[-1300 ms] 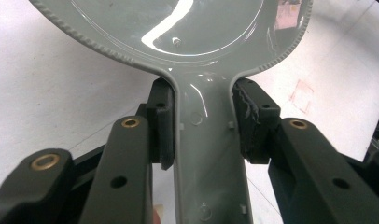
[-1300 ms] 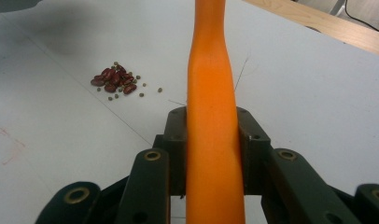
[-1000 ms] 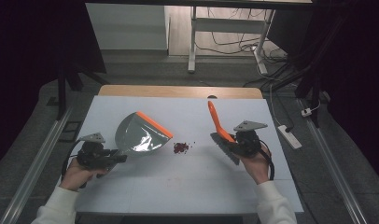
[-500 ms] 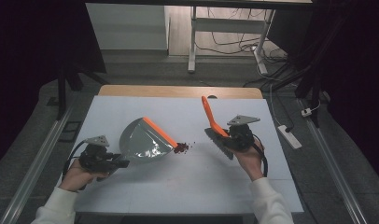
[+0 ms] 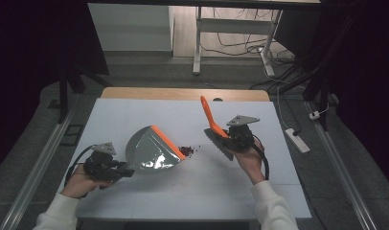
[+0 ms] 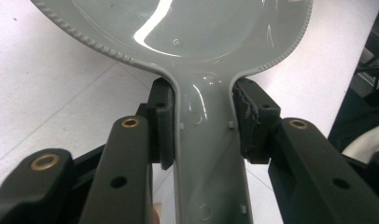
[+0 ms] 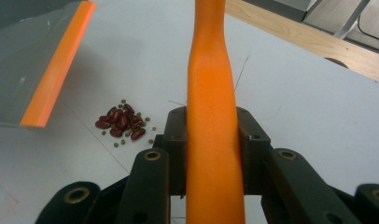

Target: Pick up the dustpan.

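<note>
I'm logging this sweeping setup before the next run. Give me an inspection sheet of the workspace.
Surface: white table, wooden strip along its far edge.
Job's things: grey dustpan with orange lip, right beside a pile of red beans; orange-handled brush right of the pile.
Clutter: nothing seen.
Grippers: left gripper shut on the dustpan handle; right gripper shut on the brush handle.
Cables: one trails from each gripper; more lie on the floor beyond.
Surroundings: dark room, power strip on the floor at right.
</note>
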